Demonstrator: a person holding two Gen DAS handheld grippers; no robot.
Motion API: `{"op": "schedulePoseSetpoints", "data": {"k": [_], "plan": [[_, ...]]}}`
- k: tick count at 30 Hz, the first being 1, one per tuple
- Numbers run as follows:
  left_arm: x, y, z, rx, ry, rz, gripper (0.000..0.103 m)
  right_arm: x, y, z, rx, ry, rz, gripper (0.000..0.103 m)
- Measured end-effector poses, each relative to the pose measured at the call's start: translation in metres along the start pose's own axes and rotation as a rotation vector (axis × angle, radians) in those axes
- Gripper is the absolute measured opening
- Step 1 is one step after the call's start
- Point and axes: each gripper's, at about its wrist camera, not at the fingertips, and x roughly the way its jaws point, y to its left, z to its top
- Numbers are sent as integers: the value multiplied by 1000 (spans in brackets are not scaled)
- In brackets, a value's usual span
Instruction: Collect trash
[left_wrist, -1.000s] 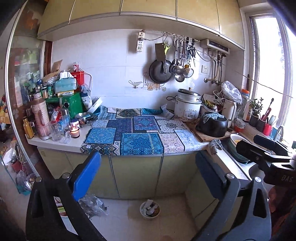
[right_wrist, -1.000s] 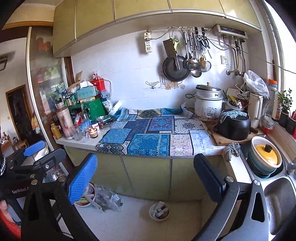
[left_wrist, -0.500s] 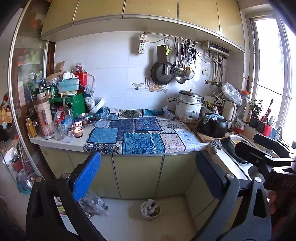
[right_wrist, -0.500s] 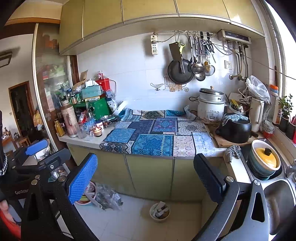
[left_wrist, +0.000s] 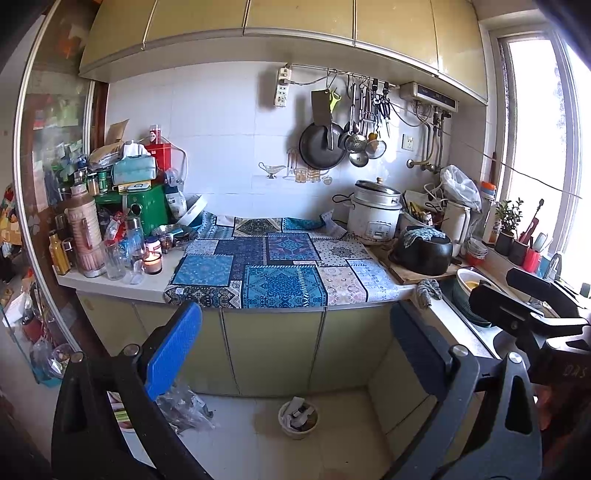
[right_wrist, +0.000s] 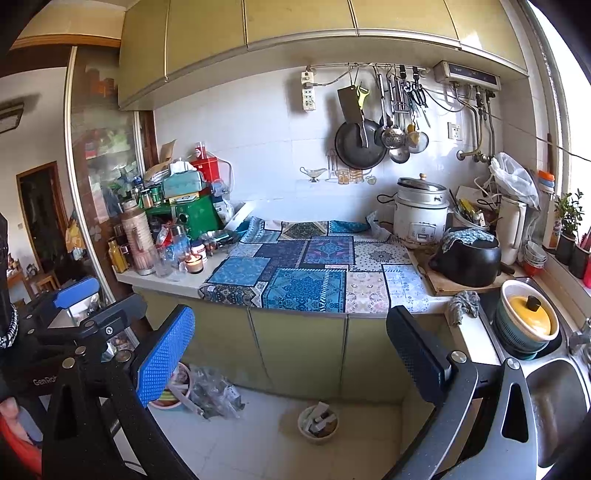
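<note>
A small round bin (left_wrist: 298, 420) with scraps in it stands on the floor below the counter; it also shows in the right wrist view (right_wrist: 318, 423). A crumpled clear plastic bag (left_wrist: 186, 406) lies on the floor to its left, also seen in the right wrist view (right_wrist: 216, 392). My left gripper (left_wrist: 295, 354) is open and empty, held well back from the counter. My right gripper (right_wrist: 291, 354) is open and empty too. Each gripper shows at the edge of the other's view.
A blue patchwork cloth (left_wrist: 273, 266) covers the counter. Bottles, jars and a lit candle (left_wrist: 152, 263) crowd its left end. A rice cooker (left_wrist: 375, 212), a black pot (left_wrist: 423, 251) and a sink with a lidded bowl (right_wrist: 526, 321) stand at the right. Pans hang on the wall.
Both views have tilted slightly upward and drifted, so the counter and floor bin sit a little lower in frame. Both grippers stay open and empty.
</note>
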Motion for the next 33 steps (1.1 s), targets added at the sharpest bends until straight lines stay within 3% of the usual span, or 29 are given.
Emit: {"op": "schedulePoseSetpoints", "data": {"k": [33], "plan": [[29,-7,14,3,23,-32,102,17,-9,12,42,28,-24,103]]}}
